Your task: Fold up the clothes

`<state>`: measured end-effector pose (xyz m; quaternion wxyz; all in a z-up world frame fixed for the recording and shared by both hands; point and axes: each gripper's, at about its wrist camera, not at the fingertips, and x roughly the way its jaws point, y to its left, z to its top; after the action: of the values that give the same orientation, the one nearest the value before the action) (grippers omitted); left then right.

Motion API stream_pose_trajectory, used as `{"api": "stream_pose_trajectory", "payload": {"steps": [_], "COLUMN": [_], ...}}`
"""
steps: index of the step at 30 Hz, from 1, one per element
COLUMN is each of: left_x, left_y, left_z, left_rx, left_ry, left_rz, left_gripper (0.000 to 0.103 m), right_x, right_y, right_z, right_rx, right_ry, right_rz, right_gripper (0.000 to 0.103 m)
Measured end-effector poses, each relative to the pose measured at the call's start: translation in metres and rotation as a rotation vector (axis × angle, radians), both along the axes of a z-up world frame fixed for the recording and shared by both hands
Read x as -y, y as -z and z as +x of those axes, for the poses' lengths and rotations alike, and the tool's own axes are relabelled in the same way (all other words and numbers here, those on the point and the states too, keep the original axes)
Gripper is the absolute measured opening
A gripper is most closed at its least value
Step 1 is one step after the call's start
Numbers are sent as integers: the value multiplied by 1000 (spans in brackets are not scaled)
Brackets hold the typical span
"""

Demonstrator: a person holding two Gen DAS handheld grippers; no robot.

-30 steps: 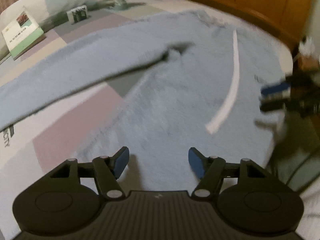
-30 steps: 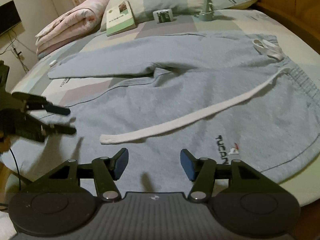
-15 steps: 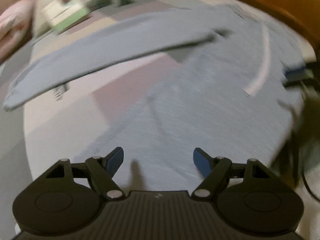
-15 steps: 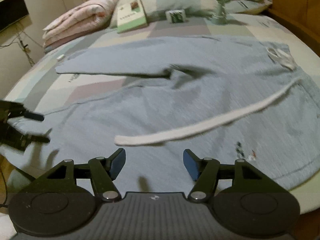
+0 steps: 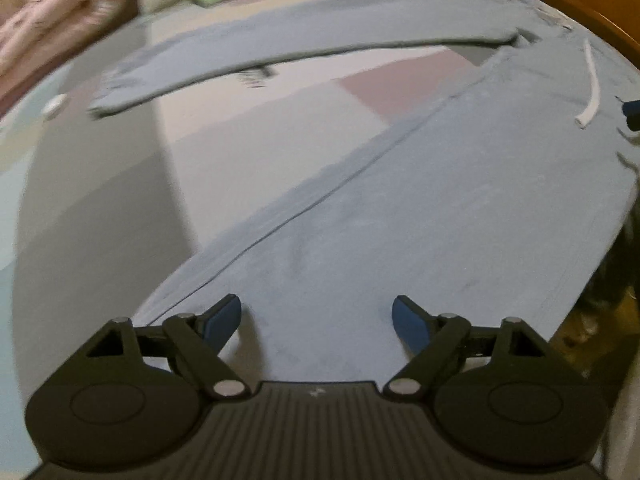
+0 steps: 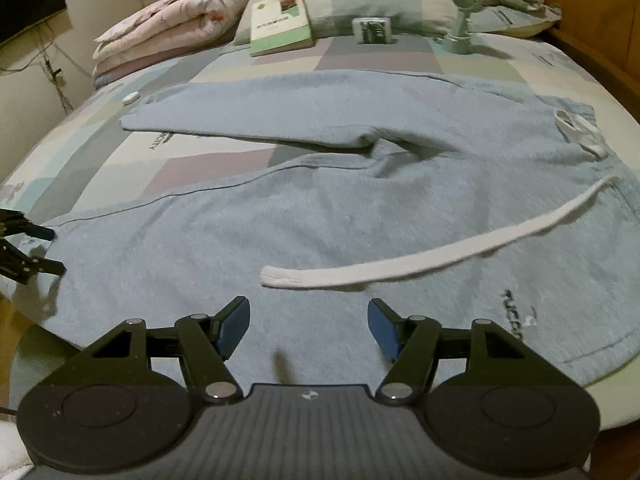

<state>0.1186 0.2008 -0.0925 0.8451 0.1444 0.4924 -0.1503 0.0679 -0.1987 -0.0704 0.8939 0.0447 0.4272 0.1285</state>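
Light blue sweatpants lie flat on the bed, legs spread toward the left, with a white drawstring trailing across the near hip. My left gripper hovers over the near leg toward its cuff end. Its jaws are opening and hold nothing, with only cloth below them. In the right wrist view it shows at the left edge. My right gripper stands open above the near leg, just below the drawstring's loose end. The far leg stretches across the back.
At the head of the bed lie a green book, a small fan, a small box, a pillow and a folded pink quilt. A wooden bed frame runs along the right. The mattress edge is close below both grippers.
My left gripper has swept left along the near leg toward the cuff, and its jaws have spread wider. My right gripper has drifted slightly left and opened a little more.
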Motion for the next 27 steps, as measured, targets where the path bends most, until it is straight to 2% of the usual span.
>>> {"api": "stream_pose_trajectory", "payload": {"steps": [2,3,9,13,18,21,22,24,25,27], "left_x": [-16,-24,-68,-57,-47,-51,-55,-65,-68,-60], "left_y": [5,7,6,-4,-9,3,8,10,9,4], "left_z": [-7,-11,-34,-38,-24,-12,-10,-10,-11,-14], "left_rx": [11,16,45,92,153,113,98,85,85,99], "left_ry": [-35,-52,-113,-54,-37,-115,-149,-206,-223,-220], "left_rz": [-17,-25,-79,-14,-77,-43,-31,-61,-70,-47], "left_gripper": [84,88,86,86,86,86,89,88,85,85], "right_x": [-11,-19,-50,-58,-71,-72,-71,-66,-62,-54], "right_y": [-3,-5,-12,-13,-14,-13,-12,-11,-10,-8], "right_z": [3,3,2,4,7,6,6,4,5,7], "right_rx": [5,7,14,2,0,-8,-11,-18,-22,-32], "right_ry": [-25,-40,-101,-95,-112,-106,-100,-77,-64,-37], "right_rz": [0,-4,-42,-49,-61,-66,-70,-74,-74,-72], "right_gripper": [70,70,74,74,74,74,75,76,77,77]}}
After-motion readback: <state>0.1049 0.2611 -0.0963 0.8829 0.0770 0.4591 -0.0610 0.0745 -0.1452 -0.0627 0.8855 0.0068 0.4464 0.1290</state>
